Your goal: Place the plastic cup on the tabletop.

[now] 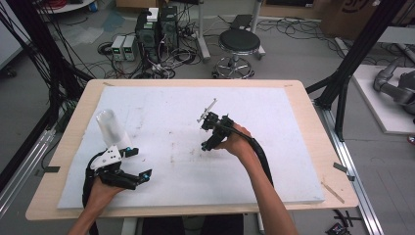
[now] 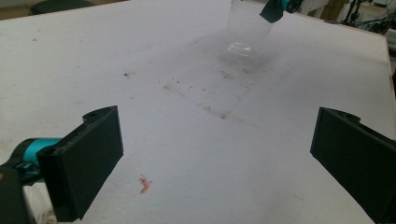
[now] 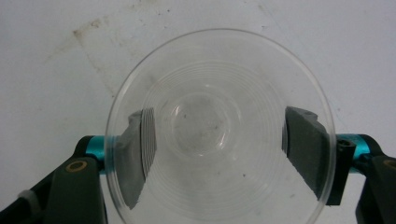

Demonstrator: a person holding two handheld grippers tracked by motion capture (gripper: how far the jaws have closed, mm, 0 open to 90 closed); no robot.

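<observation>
My right gripper hangs jaws-down over the middle of the white board, held in a hand. In the right gripper view I look straight down into a clear plastic cup, with one black jaw pressed against each side of its wall below the rim. The left gripper view shows that same cup upright at the far end of the board, one finger of the right gripper beside it. I cannot tell whether its base touches the board. My left gripper lies low at the board's near left, open and empty.
A second clear cup stands just beyond the left gripper. The wooden table rims the board. Past its far edge stand a round stool, computer boxes and floor cables. Black frame posts flank the table.
</observation>
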